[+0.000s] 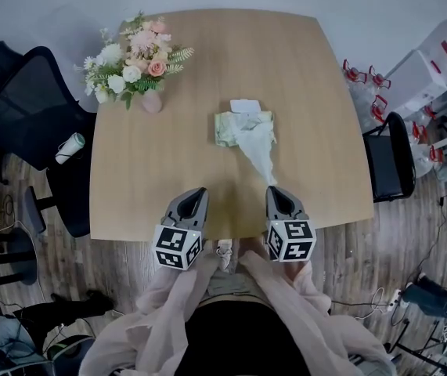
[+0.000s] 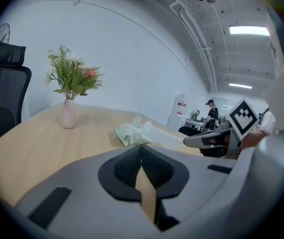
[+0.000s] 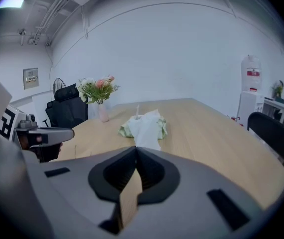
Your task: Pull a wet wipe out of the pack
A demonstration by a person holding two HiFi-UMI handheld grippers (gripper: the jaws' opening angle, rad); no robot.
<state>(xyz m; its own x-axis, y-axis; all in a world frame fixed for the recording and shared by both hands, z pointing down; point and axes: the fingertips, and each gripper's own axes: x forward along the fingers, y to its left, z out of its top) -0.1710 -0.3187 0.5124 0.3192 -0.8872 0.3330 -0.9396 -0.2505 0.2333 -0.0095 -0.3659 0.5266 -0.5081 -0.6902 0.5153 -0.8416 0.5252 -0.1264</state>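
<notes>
A pale green wet wipe pack (image 1: 229, 128) lies on the wooden table (image 1: 301, 77), near its middle. A white wipe (image 1: 259, 152) stretches from the pack's opening toward me and ends at the tip of my right gripper (image 1: 275, 189). That gripper is shut on the end of the wipe (image 3: 145, 128), which runs down to its closed jaws (image 3: 135, 149). My left gripper (image 1: 198, 193) hovers over the table's near edge, left of the wipe, shut with nothing in it (image 2: 142, 149). From the left gripper view the pack (image 2: 128, 133) lies ahead and the right gripper (image 2: 201, 139) to its right.
A pink vase of flowers (image 1: 138, 65) stands at the table's far left corner. A black office chair (image 1: 27, 116) is left of the table and another black chair (image 1: 391, 159) right of it. White racks (image 1: 434, 69) stand beyond on the right.
</notes>
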